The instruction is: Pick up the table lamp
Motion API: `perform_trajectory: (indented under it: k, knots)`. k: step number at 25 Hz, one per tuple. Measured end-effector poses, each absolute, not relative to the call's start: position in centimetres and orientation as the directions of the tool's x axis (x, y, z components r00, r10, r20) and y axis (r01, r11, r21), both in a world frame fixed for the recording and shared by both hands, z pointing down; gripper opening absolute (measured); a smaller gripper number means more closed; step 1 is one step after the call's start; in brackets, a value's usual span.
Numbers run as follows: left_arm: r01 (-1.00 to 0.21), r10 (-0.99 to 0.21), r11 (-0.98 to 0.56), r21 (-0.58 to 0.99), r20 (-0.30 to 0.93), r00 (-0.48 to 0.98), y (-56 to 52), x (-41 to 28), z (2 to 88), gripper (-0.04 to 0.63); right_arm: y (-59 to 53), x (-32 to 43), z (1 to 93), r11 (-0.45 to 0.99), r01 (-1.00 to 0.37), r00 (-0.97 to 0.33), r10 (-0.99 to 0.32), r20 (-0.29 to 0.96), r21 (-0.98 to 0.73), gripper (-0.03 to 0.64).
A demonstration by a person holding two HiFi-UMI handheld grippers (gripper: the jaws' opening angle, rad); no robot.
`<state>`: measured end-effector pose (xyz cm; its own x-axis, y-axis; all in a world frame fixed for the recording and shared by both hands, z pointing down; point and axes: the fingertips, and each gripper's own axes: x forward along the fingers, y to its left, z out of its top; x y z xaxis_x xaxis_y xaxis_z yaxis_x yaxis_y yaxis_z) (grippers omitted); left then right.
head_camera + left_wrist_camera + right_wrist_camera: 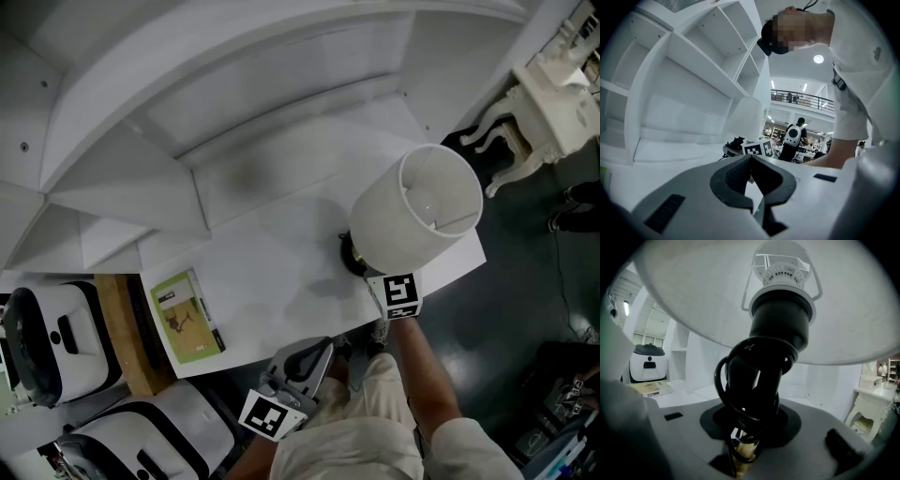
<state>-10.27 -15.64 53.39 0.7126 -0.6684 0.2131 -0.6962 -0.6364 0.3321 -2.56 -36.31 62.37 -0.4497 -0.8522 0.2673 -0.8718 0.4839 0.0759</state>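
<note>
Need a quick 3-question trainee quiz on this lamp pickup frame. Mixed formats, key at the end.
1. True or false: the left gripper holds the table lamp.
2. What colour is the booklet lying on the white desk? A) green B) red C) blue
3. Fill in: the right gripper's jaws are closed on the lamp's ____.
Key: 1 false, the right gripper holds it. 2 A. 3 stem, with the cord coiled round it.
</note>
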Motion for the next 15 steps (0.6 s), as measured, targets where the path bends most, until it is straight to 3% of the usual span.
perform_trajectory:
  k: [15]
  knots:
    - [-0.668,-0.658,-0.687,0.286,0.148,0.739,-15.2,-8.6,49.2,0.01,-33.8,-1.3,54.5,0.516,-0.855,-0.488,-0.837,0.246,0.057,0.121]
